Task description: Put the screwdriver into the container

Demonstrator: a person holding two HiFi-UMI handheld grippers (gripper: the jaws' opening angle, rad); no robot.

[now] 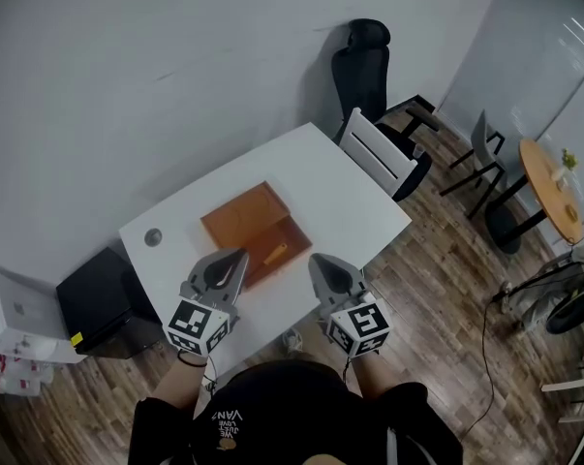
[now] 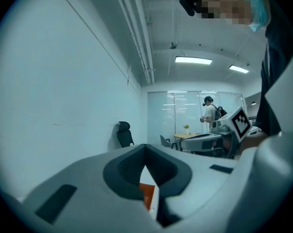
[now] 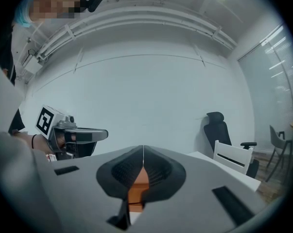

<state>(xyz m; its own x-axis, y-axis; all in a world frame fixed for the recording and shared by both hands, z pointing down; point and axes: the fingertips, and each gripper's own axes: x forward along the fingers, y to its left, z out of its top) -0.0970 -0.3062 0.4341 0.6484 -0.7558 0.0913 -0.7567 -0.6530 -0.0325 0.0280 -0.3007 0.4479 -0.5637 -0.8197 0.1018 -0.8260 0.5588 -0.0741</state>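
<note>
My left gripper (image 1: pixel 237 259) and right gripper (image 1: pixel 317 261) are both closed on nothing, and the screwdriver (image 1: pixel 275 253) lies slantwise in the container (image 1: pixel 243 223), just ahead and about midway between them.

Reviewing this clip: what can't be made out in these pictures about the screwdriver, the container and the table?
- Screwdriver: head view, too small to tell handle from tip.
- Container: in the head view the left gripper covers its near corner; both gripper views show only an orange sliver past the shut fingers.
- Round thing on the table: head view, too small to identify.
</note>
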